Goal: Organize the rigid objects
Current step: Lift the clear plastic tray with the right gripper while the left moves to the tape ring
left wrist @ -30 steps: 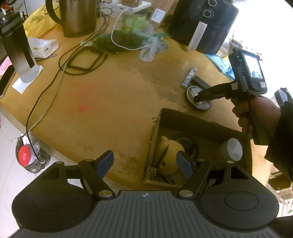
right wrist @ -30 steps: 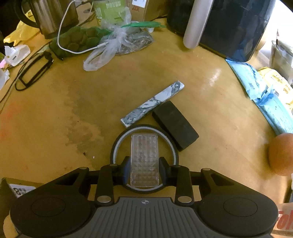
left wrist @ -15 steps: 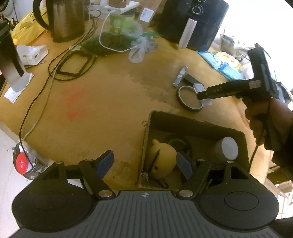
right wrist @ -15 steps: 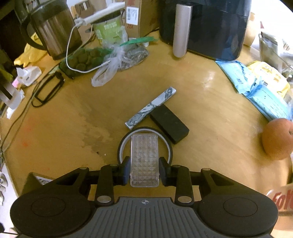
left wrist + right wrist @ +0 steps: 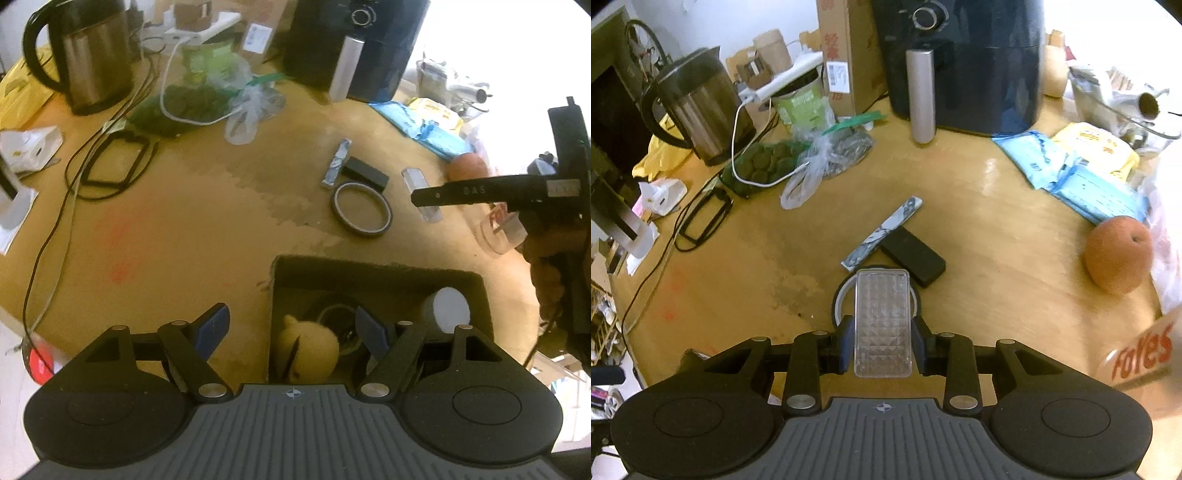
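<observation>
table [image 5: 177, 229]: big and yellow-brown, fills the middle of both views.
box [image 5: 373, 269]: dark and open, low in the left view, under the left gripper; a yellow toy [image 5: 310, 347] and a grey-lidded can [image 5: 448, 310] lie inside.
tape ring [image 5: 360, 208]: flat on the table, above the box.
clear block [image 5: 882, 321]: off the table, its long side running straight out from the right gripper.
way to go: in the left view the block [image 5: 421, 195] is up and right of the box, so i think it goes down and left.
right gripper [image 5: 882, 343]: pinched on the block's two long sides.
left gripper [image 5: 295, 328]: spread wide, holds nothing.
</observation>
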Action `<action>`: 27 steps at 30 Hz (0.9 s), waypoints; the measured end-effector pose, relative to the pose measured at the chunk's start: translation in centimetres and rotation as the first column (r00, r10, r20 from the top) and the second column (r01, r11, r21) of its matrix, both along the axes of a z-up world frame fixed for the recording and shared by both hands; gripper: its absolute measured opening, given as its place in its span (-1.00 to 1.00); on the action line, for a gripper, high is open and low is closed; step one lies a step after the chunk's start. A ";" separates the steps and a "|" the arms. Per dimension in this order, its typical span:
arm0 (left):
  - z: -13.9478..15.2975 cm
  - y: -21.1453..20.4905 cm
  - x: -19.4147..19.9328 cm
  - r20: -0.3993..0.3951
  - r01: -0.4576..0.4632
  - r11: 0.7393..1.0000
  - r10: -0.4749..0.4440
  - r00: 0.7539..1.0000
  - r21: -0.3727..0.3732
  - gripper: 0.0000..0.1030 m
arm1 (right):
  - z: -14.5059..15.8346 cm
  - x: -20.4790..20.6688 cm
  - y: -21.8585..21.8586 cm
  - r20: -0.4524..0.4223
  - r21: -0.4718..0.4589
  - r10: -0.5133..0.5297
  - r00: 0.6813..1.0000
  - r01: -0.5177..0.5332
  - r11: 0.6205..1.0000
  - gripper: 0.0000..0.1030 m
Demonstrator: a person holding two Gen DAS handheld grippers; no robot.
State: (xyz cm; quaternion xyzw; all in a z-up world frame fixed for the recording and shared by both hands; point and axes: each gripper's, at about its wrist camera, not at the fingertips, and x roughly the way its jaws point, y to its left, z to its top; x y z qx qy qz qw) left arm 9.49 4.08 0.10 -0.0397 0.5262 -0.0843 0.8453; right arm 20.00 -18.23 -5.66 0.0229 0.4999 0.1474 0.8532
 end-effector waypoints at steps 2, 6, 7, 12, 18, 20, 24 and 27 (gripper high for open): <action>0.0 -0.3 0.5 0.006 0.014 1.000 -0.014 1.000 -0.002 0.45 | 0.3 -0.4 -0.5 0.005 0.005 -0.015 1.000 0.015 1.000 -0.32; 0.0 -1.2 1.6 0.023 0.048 0.999 -0.048 0.999 -0.007 0.45 | 1.1 -1.2 -1.4 0.013 0.014 -0.040 0.999 0.040 0.999 -0.32; 0.1 -1.4 1.9 0.027 0.056 0.998 -0.056 0.998 -0.007 0.45 | 1.2 -1.3 -1.6 0.014 0.015 -0.044 0.999 0.044 0.999 -0.32; 0.3 -2.6 3.3 0.055 0.102 0.995 -0.101 0.993 -0.008 0.45 | 1.9 -2.0 -2.5 0.021 0.017 -0.078 0.997 0.078 0.997 -0.32; 0.4 -4.2 4.7 0.091 0.162 0.987 -0.162 0.983 0.002 0.45 | 2.8 -3.1 -3.4 0.043 0.027 -0.116 0.992 0.115 0.993 -0.32; 0.3 -4.6 5.1 0.098 0.184 0.983 -0.185 0.978 0.012 0.45 | 3.0 -3.5 -3.7 0.045 0.033 -0.129 0.991 0.128 0.991 -0.32; 0.0 -5.4 5.7 0.111 0.235 0.972 -0.236 0.965 0.022 0.45 | 3.6 -4.5 -4.4 0.051 0.046 -0.159 0.986 0.156 0.987 -0.32; -0.4 -5.9 6.2 0.114 0.267 0.963 -0.268 0.957 0.024 0.45 | 3.9 -5.3 -5.0 0.051 0.059 -0.184 0.982 0.181 0.982 -0.32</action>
